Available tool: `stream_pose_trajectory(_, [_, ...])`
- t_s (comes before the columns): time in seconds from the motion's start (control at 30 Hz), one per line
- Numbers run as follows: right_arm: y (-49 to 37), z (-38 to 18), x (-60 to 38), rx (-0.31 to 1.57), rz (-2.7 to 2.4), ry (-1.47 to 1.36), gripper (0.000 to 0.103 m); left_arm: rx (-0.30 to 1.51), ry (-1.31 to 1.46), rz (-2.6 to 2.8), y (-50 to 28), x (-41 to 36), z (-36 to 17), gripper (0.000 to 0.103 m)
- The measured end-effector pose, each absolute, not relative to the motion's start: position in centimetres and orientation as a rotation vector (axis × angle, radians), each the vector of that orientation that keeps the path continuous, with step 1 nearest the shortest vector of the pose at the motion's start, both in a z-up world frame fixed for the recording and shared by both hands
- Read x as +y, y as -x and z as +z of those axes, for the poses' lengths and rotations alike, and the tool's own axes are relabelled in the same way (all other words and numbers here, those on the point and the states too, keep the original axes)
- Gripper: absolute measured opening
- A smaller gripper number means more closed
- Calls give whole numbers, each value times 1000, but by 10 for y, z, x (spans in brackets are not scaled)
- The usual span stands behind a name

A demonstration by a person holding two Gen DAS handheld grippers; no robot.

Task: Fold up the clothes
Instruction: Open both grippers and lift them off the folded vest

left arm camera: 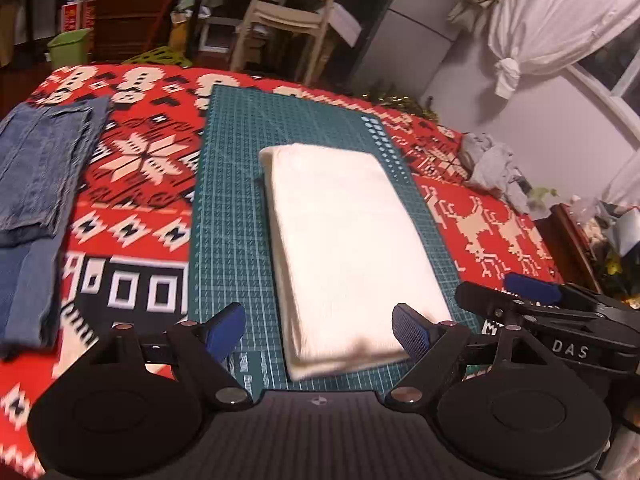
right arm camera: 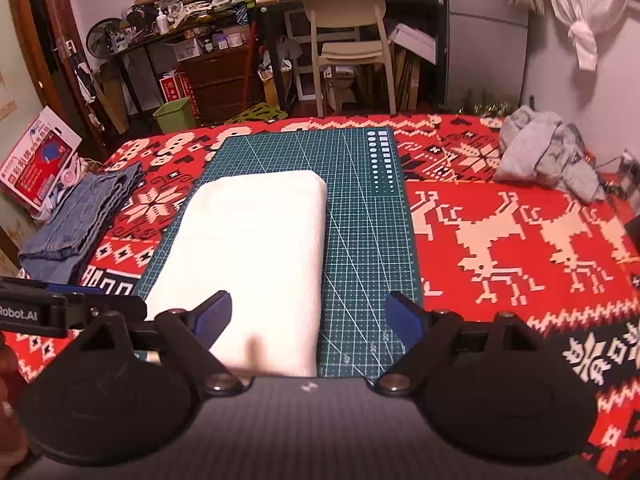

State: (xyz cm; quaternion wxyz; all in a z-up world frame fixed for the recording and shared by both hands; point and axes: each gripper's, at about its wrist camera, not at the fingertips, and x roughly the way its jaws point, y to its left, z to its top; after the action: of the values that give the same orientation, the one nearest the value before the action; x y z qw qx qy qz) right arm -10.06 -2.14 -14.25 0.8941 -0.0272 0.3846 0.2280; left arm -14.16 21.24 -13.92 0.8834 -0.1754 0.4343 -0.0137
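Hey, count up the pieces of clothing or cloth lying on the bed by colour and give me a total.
White: 1, the folded white cloth on the green cutting mat.
Blue: 1 folded blue denim pile; how many garments it holds cannot be told.
Grey: 1 crumpled grey garment.
Total: 3 items or piles on the red patterned blanket.

white folded cloth [right arm camera: 256, 256], green gridded mat [right arm camera: 360, 220], red nordic blanket [right arm camera: 520, 208]
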Motion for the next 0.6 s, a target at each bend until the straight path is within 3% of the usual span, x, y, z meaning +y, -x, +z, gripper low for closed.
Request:
stream_pose_trajectory(0.13, [115,-134,-24,764,459,74,102,892,293,37,155,201,-136,87])
stream_pose_trajectory(0.6, [114,-131,-46,805,333,108,103,760,165,12,172,181,-125,88])
